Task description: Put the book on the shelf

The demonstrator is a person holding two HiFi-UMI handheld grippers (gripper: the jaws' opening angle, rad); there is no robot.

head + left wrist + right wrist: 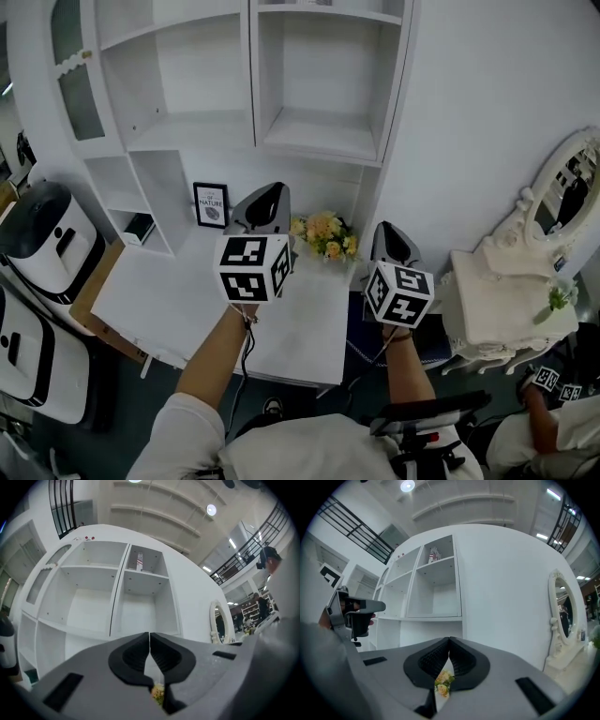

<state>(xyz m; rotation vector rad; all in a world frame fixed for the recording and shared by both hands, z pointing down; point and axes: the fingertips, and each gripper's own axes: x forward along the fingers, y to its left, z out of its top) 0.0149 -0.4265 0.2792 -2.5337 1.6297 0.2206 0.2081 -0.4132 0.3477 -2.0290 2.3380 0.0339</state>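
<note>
A white shelf unit (253, 84) stands over a white desk (169, 291); the compartments that show in the head view are bare. A small striped thing (139, 560), perhaps a book, stands upright in the top compartment in the left gripper view, and it also shows in the right gripper view (434, 553). A dark flat thing (139, 228) lies in a low cubby at the left. My left gripper (270, 192) hovers over the desk, shut, with nothing between its jaws (149, 634). My right gripper (384, 230) is level beside it, jaw tips meeting (449, 640), holding nothing.
A framed "NATURE" picture (211, 204) and a bunch of yellow flowers (325, 234) sit at the back of the desk. An ornate white vanity (506, 300) with an oval mirror (570, 187) stands at the right. White and black machines (42, 239) stand at the left. A person (553, 422) sits at the lower right.
</note>
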